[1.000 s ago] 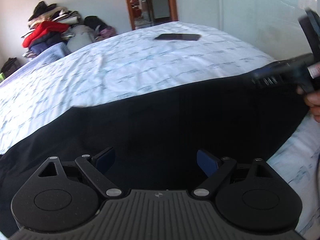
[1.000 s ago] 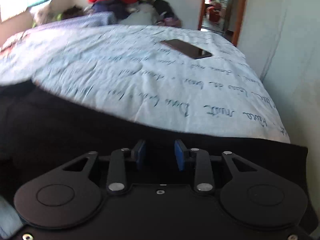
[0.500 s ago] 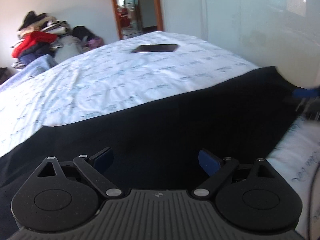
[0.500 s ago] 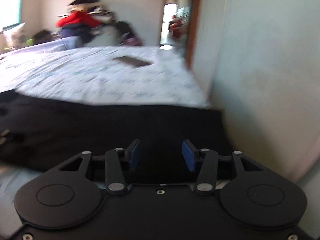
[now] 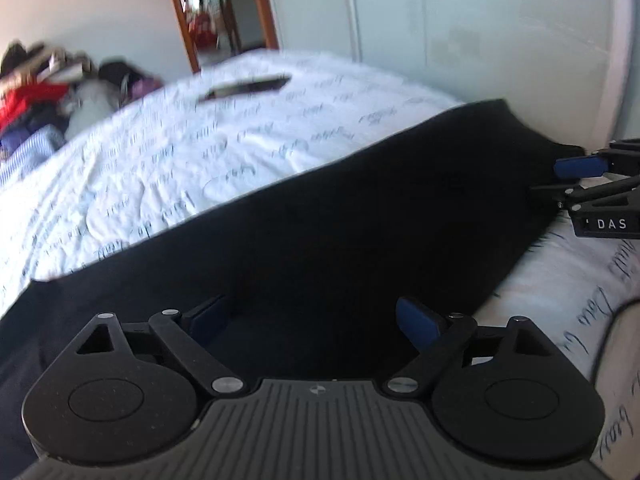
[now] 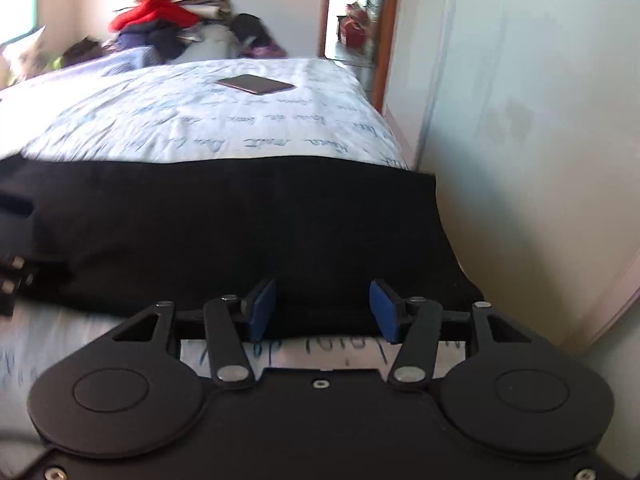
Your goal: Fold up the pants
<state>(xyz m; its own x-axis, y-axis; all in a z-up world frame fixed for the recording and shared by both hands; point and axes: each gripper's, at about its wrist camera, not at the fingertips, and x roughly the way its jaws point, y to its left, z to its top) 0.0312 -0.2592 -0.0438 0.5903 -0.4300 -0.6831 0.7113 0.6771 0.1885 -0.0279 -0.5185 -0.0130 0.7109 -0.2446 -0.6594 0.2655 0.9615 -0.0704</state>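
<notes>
Right now we see the black pants (image 5: pixel 360 216) spread flat in a broad band across the near part of the bed (image 5: pixel 240 144), over a white cover printed with handwriting-style script. In the right wrist view the pants (image 6: pixel 240 232) run from the left edge of the picture to the bed's right side, close by the pale wall (image 6: pixel 540 140).

Our left gripper (image 5: pixel 316 318) hangs over the dark cloth with its jaws spread wide and nothing between the blue pads (image 5: pixel 416 322). Our right gripper (image 6: pixel 322 306) sits at the near hem of the pants, jaws also set wide apart; the cloth edge lies between the pads (image 6: pixel 262 308), but they do not press on it. From the left wrist camera the right gripper (image 5: pixel 592 184) shows at the far right edge, at the end of the pants, with the letters DAS on its body.

Farther up the bed a dark flat phone (image 6: pixel 256 84) lies on the cover, well apart from the pants. Beyond the bed's far end a pile of clothes (image 6: pixel 168 28), with something red on top, rests against the wall, and a doorway (image 6: pixel 356 12) with a wooden frame opens to its right. Both views are blurred towards the far left.
</notes>
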